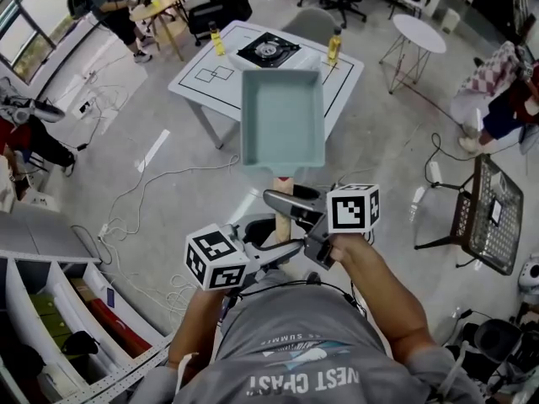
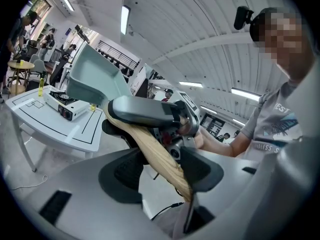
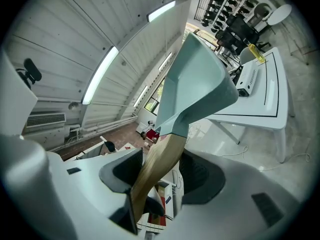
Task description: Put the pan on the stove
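Observation:
A pale teal rectangular pan with a wooden handle is held up in the air over the floor, well short of the white table. The portable stove stands on that table's far side. Both grippers hold the handle. My right gripper clamps it nearer the pan, and my left gripper is shut on its end. In the left gripper view the handle crosses slantwise between the pads of my left gripper, with the stove beyond. In the right gripper view the handle lies between the pads of my right gripper.
Two yellow bottles flank the stove. Cables trail over the floor left of the table. A black wire rack stands at the right, round tables and office chairs behind, and shelving at the lower left. A seated person is at the far left.

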A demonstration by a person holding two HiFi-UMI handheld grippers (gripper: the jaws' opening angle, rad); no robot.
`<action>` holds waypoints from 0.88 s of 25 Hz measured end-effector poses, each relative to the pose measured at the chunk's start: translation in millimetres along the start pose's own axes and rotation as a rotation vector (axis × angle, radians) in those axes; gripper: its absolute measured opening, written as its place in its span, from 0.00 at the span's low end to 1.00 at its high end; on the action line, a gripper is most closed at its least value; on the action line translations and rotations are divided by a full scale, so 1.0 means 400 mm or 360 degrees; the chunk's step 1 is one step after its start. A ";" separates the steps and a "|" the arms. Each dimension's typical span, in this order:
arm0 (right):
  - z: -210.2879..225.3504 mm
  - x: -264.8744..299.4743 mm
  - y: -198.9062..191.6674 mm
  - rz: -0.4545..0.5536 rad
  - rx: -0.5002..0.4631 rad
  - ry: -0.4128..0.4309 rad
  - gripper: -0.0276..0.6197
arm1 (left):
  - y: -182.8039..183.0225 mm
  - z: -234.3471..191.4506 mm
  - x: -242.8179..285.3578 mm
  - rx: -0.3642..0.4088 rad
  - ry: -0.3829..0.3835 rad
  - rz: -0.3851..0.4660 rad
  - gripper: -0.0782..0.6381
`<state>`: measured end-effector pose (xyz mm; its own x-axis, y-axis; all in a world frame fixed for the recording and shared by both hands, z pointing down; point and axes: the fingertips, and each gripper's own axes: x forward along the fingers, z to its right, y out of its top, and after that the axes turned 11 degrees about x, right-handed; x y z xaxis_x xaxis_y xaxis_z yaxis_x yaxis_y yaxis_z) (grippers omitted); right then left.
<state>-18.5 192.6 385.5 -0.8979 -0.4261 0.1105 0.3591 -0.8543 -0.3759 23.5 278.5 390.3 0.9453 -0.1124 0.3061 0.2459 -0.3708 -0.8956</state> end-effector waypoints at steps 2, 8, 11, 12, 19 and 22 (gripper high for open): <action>0.007 0.027 0.013 0.0010 0.0011 -0.0008 0.41 | 0.003 -0.027 -0.017 0.0000 -0.0012 -0.0007 0.42; 0.020 0.105 0.064 0.0046 0.0022 -0.0024 0.41 | 0.017 -0.111 -0.057 0.0004 -0.0052 -0.0017 0.43; 0.023 0.139 0.088 0.0067 0.0020 -0.0028 0.41 | 0.023 -0.148 -0.075 0.0011 -0.0070 -0.0023 0.43; 0.025 0.148 0.094 0.0075 0.0022 -0.0031 0.41 | 0.025 -0.158 -0.080 0.0013 -0.0077 -0.0024 0.43; 0.033 0.194 0.127 0.0127 0.0019 -0.0054 0.41 | 0.032 -0.208 -0.109 0.0036 -0.0127 -0.0036 0.42; 0.038 0.202 0.133 0.0143 0.0024 -0.0073 0.41 | 0.034 -0.218 -0.115 0.0040 -0.0151 -0.0035 0.43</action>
<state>-67.9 108.3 388.3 -0.8493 -0.5143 0.1193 0.4419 -0.8161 -0.3724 -35.2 198.4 392.1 0.9554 -0.0162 0.2947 0.2709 -0.3486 -0.8973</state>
